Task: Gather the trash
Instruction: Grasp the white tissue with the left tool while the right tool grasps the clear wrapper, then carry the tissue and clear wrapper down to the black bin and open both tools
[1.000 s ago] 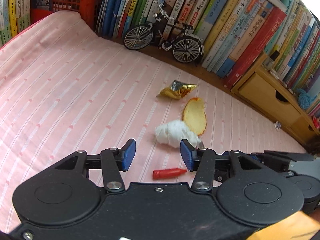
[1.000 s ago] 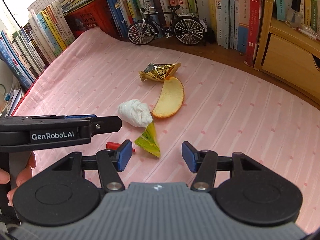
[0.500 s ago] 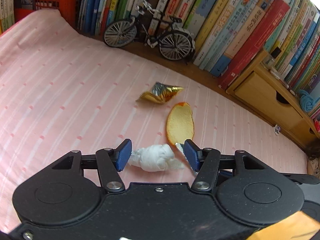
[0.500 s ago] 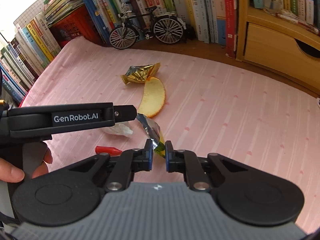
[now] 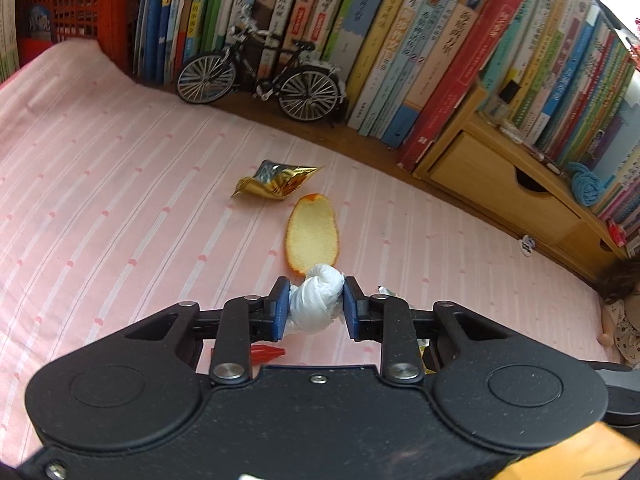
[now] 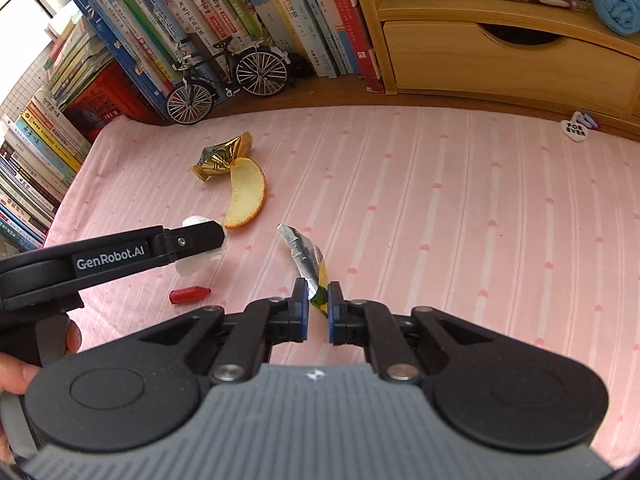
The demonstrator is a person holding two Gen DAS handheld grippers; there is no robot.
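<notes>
A crumpled white tissue (image 5: pixel 316 302) sits squeezed between the blue pads of my left gripper (image 5: pixel 313 304), whose jaws are closing on it. My right gripper (image 6: pixel 318 300) is shut on a green and silver wrapper (image 6: pixel 304 254), which sticks up and away from the pads above the pink cloth. Beyond the tissue lies an orange peel (image 5: pixel 312 232), and past it a gold foil wrapper (image 5: pixel 276 182). A small red cap (image 6: pixel 189 294) rests on the cloth below the left gripper's finger (image 6: pixel 188 240). The tissue (image 6: pixel 192 266) is partly hidden behind that finger.
A pink striped cloth (image 5: pixel 100 200) covers the surface. A model bicycle (image 5: pixel 260 76) stands before rows of books (image 5: pixel 400 40) at the back. A wooden drawer unit (image 6: pixel 500 56) is at the right, an orange crate (image 5: pixel 72 12) at the far left. A hand (image 6: pixel 24 360) grips the left tool.
The left jaws went from wide open to squeezing the tissue. The right jaws closed on the green wrapper and rolled. Both grippers moved forward over the cloth.
</notes>
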